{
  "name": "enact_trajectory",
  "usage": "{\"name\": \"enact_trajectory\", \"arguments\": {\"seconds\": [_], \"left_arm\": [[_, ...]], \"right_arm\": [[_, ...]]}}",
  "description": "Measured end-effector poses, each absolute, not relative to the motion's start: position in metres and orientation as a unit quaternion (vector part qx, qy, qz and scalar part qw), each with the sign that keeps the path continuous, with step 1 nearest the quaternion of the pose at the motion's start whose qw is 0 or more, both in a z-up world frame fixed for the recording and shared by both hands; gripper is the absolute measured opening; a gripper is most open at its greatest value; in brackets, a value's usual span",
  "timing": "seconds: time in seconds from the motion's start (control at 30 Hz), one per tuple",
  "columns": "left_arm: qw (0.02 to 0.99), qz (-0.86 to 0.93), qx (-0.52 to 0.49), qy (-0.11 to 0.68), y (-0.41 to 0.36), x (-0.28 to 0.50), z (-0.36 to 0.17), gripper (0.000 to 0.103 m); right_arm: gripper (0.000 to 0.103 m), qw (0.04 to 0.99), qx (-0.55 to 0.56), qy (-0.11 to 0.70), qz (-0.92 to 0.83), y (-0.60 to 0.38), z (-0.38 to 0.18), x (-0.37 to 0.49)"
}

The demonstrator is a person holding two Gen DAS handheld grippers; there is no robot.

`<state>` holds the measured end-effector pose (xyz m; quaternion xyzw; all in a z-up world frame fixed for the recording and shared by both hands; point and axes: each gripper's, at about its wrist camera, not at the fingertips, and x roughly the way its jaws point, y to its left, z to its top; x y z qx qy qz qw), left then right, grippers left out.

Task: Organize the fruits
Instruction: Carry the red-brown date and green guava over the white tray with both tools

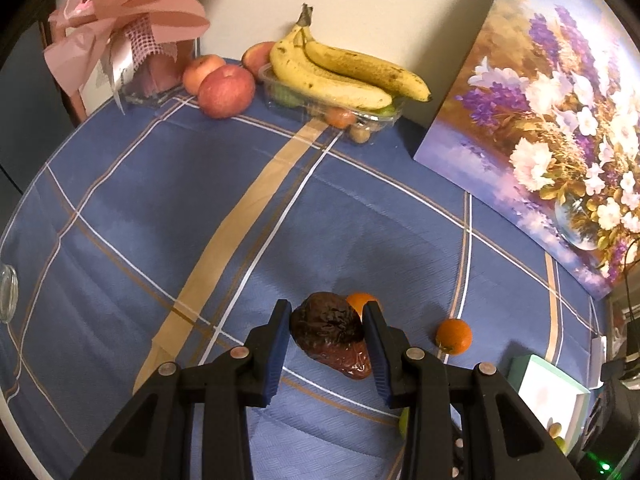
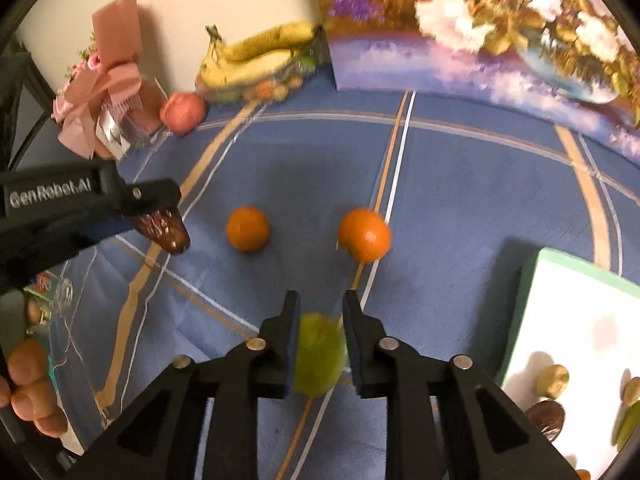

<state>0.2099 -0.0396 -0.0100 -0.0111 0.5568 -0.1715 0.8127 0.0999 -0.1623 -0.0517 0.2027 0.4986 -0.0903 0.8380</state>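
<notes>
Your left gripper (image 1: 326, 340) clamps a wrinkled dark-brown fruit (image 1: 328, 330) above the blue tablecloth (image 1: 160, 200); your right gripper (image 2: 320, 344) grips a green fruit (image 2: 318, 360) near two oranges (image 2: 247, 228).

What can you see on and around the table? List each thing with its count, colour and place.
Date: 1, dark brown, in left gripper.
Lime: 1, green, in right gripper.
Oranges: 2, orange, mid cloth.
Bananas: bunch, yellow, on clear tray at back.
Apples: 3, red, back.
Bouquet: pink, back corner.
Painting: purple and white flowers, against wall.
Box: green-edged, white inside, holds fruit.
Left gripper: black.
Right gripper: black.
</notes>
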Motion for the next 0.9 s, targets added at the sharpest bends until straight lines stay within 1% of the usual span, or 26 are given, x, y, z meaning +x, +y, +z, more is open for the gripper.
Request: {"name": "enact_trajectory", "arguments": {"seconds": [0.03, 0.07, 0.2, 0.57, 0.77, 0.9], "left_arm": [[0.812, -0.171, -0.013, 0.558, -0.038, 0.210, -0.010, 0.039], [0.811, -0.170, -0.014, 0.559, -0.037, 0.209, -0.011, 0.039], [0.808, -0.172, -0.016, 0.563, -0.035, 0.204, -0.011, 0.039], [0.804, -0.170, -0.015, 0.569, -0.031, 0.202, -0.013, 0.039], [0.808, -0.173, -0.018, 0.563, -0.031, 0.199, -0.008, 0.039], [0.814, -0.180, -0.021, 0.552, -0.032, 0.195, 0.004, 0.039]], "right_arm": [[0.036, 0.835, 0.207, 0.502, -0.087, -0.162, -0.053, 0.099], [0.039, 0.830, 0.210, 0.510, -0.084, -0.161, -0.054, 0.099], [0.042, 0.823, 0.204, 0.523, -0.090, -0.157, -0.059, 0.097], [0.042, 0.814, 0.198, 0.540, -0.078, -0.142, -0.080, 0.101], [0.041, 0.818, 0.204, 0.532, -0.086, -0.147, -0.074, 0.098], [0.041, 0.823, 0.219, 0.516, -0.093, -0.157, -0.060, 0.092]]}}
